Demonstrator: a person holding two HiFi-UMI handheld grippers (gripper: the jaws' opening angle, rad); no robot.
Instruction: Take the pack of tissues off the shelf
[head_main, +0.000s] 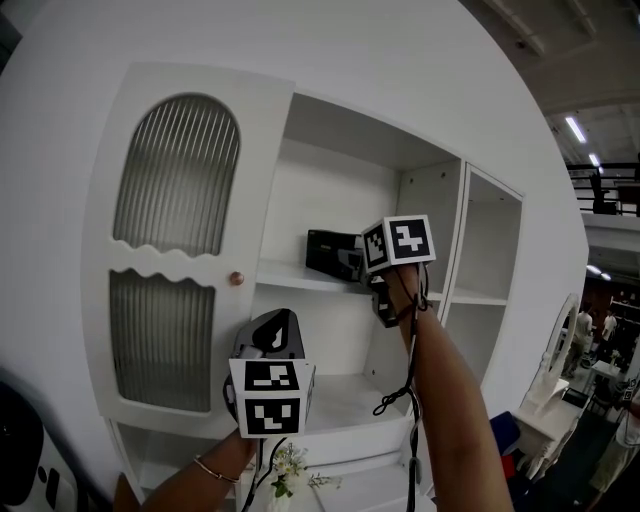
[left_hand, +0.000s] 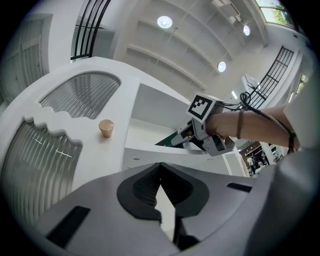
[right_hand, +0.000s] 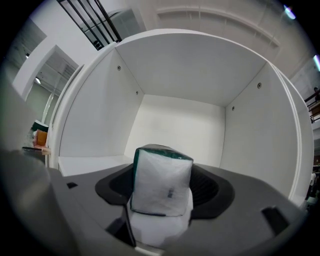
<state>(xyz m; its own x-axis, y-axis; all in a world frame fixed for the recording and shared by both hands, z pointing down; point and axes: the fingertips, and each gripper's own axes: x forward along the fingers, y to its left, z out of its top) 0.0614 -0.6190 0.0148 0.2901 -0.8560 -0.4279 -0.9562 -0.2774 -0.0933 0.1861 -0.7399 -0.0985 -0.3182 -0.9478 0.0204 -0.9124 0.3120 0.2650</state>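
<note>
The pack of tissues (head_main: 328, 252) is a dark green block lying on the middle shelf (head_main: 290, 281) of a white cabinet. My right gripper (head_main: 362, 262) reaches level into that compartment from the right. In the right gripper view the pack (right_hand: 162, 182) shows its white end with a green rim, and it fills the gap between the jaws of my right gripper (right_hand: 162, 170), both pads against its sides. My left gripper (head_main: 277, 330) hangs lower, in front of the shelf below, shut with nothing in it. In the left gripper view its jaws (left_hand: 160, 172) meet at the tips.
The cabinet's left door (head_main: 170, 250), with ribbed glass and a copper knob (head_main: 236, 278), stands open beside my left gripper. A second open compartment (head_main: 490, 260) lies to the right. Small white flowers (head_main: 290, 465) sit below. The compartment's side walls (right_hand: 100, 115) stand close round the pack.
</note>
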